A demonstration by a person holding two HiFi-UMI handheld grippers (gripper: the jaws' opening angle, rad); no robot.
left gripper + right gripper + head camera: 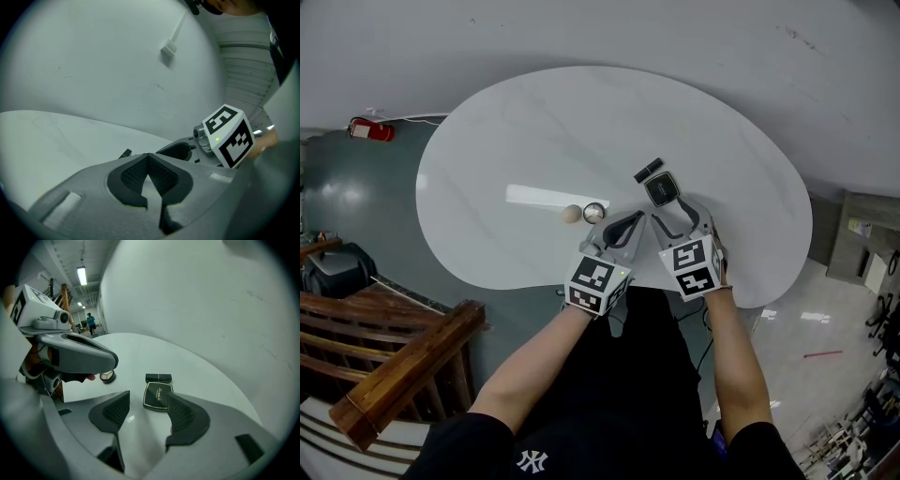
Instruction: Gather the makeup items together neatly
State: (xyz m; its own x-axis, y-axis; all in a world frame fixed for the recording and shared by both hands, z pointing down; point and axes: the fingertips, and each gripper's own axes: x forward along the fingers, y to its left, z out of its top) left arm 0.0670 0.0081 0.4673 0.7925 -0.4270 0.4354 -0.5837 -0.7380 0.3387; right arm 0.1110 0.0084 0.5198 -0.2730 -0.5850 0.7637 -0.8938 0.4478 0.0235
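On the white table (506, 122) lie a black square compact (660, 188) and, just beyond it, a black lipstick tube (648, 170). A small round open pot (593, 213) and a beige sponge (571, 214) sit to their left. My right gripper (678, 217) is open; in the right gripper view the compact (158, 395) lies flat just ahead of its jaws (147, 406), untouched, with the lipstick (158, 378) and the pot (108, 376) farther on. My left gripper (628, 225) hangs beside the pot, and its pads (148, 157) are shut with nothing between them.
A long flat white box (546, 197) lies on the table left of the sponge. The table's near edge runs right under both grippers. Left of the table stand a wooden railing (403, 361) and a red object (371, 129) on the floor.
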